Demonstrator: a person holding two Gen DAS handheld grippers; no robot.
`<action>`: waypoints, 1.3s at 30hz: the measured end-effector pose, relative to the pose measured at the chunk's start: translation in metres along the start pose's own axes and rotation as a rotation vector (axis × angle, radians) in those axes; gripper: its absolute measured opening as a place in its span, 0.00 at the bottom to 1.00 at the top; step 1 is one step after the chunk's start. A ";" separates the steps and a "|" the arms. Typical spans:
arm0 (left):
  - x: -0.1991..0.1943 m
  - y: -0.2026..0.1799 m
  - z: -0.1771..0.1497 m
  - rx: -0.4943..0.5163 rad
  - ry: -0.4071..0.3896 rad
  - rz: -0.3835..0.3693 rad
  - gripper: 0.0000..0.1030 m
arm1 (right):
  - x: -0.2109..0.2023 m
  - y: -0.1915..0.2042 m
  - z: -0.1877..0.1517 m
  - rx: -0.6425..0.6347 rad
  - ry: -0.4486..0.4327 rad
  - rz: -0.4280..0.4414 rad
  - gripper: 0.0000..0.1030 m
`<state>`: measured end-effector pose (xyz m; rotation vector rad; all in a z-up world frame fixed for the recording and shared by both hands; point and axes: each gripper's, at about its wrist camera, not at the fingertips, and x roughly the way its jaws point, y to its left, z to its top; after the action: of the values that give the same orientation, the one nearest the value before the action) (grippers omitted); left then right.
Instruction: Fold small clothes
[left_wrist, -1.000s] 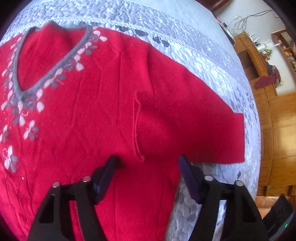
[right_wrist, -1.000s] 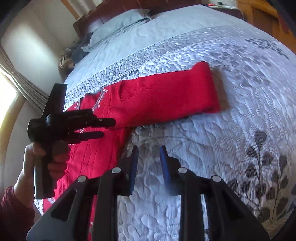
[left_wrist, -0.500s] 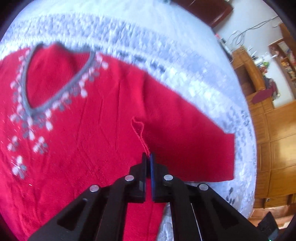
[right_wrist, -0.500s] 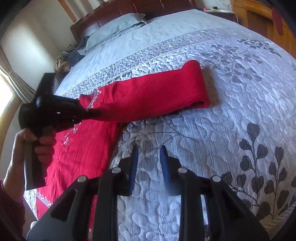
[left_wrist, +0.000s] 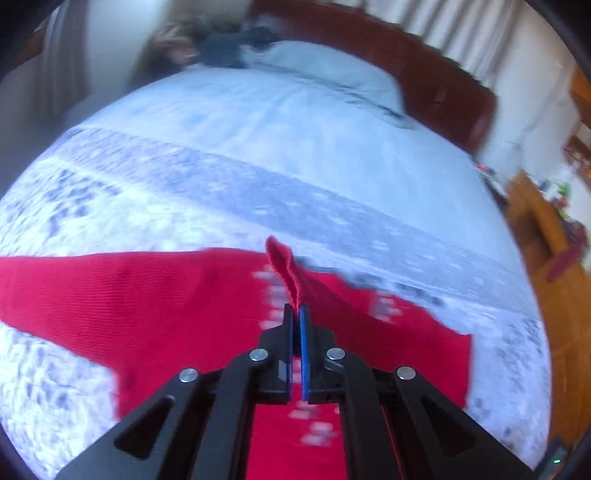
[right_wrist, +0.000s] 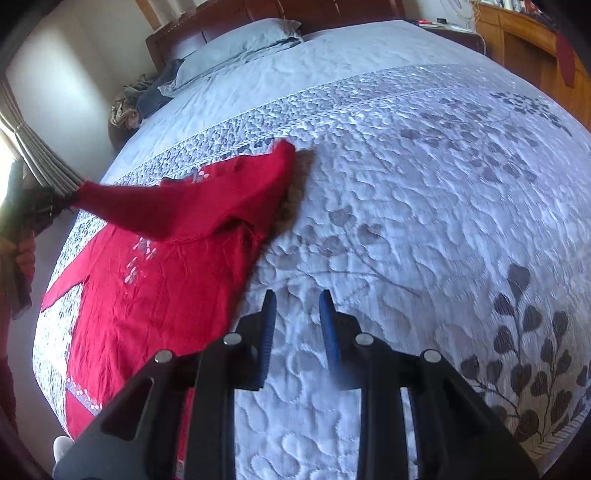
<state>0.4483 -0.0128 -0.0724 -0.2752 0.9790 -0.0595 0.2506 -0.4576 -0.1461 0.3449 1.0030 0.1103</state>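
A red sweater (right_wrist: 159, 295) with a pale flower pattern lies on the quilted bedspread (right_wrist: 406, 184). In the left wrist view my left gripper (left_wrist: 295, 310) is shut on a pinched ridge of the red sweater (left_wrist: 147, 302), and the fabric stands up from between the pads. The right wrist view shows that fold stretched up and away to the far left edge, with the sleeve end (right_wrist: 286, 151) drawn in toward the body. My right gripper (right_wrist: 297, 306) hovers over bare bedspread just right of the sweater's side edge. Its jaws are slightly apart with nothing between them.
Grey pillows (right_wrist: 236, 44) and a dark wooden headboard (right_wrist: 221, 18) are at the far end of the bed. A heap of clothes (right_wrist: 127, 103) sits beside them. Wooden cabinets (right_wrist: 517, 37) stand on the right and a curtain (right_wrist: 40, 158) on the left. A person's hand (right_wrist: 24, 251) shows at the left edge.
My left gripper closed on the sweater near the armpit seam, then rose and swung left, dragging the sleeve in over the body. The right gripper shifted only slightly.
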 end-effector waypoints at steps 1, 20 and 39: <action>0.007 0.010 0.001 -0.005 0.014 0.015 0.03 | 0.007 0.005 0.008 0.003 0.015 0.010 0.25; 0.096 0.072 -0.043 -0.027 0.200 0.120 0.10 | 0.130 0.026 0.081 0.049 0.315 -0.145 0.27; 0.078 0.045 -0.035 -0.081 0.243 -0.088 0.10 | 0.117 0.096 0.074 -0.109 0.240 -0.177 0.36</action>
<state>0.4598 0.0104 -0.1658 -0.3918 1.2117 -0.1368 0.3815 -0.3560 -0.1722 0.1431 1.2551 0.0462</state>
